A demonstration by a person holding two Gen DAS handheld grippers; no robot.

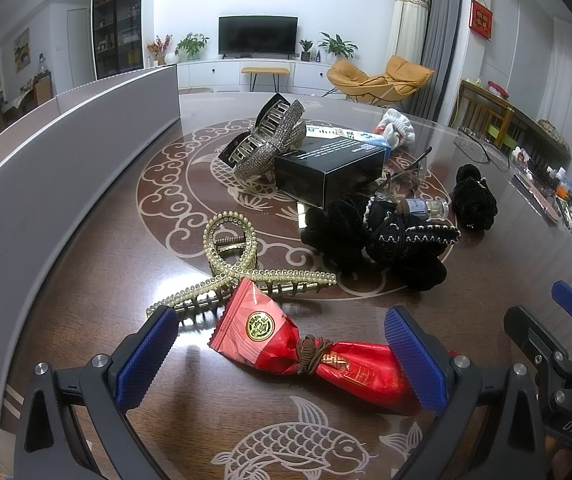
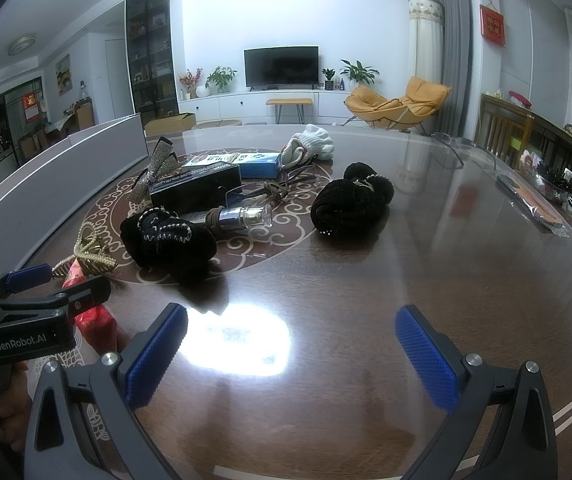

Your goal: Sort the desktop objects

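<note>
1. The table (image 2: 365, 280) is dark brown and shiny, with pale fish and cloud drawings. A bright light shines off it. Far behind is a living room with a black TV (image 1: 258, 36), green plants and a yellow chair (image 1: 377, 80).
2. A grey wall panel (image 1: 66, 160) runs along the left side of the table.
3. In the middle lie a black box (image 1: 325, 170), a sparkly hair clip (image 1: 270, 140), a black fuzzy hair tie (image 1: 377, 240) and a small glass bottle (image 2: 246, 216). A second black hair tie (image 2: 349, 204) sits to the right.
4. A red snack packet (image 1: 305, 344) lies near, tied in the middle with a brown band (image 1: 311, 354). A pearl hair clip (image 1: 234, 264) touches its far end.
5. The left gripper (image 1: 282, 360) is spread wide around the packet, not squeezing it.
6. The right gripper (image 2: 289, 356) is spread wide over bare table.
</note>
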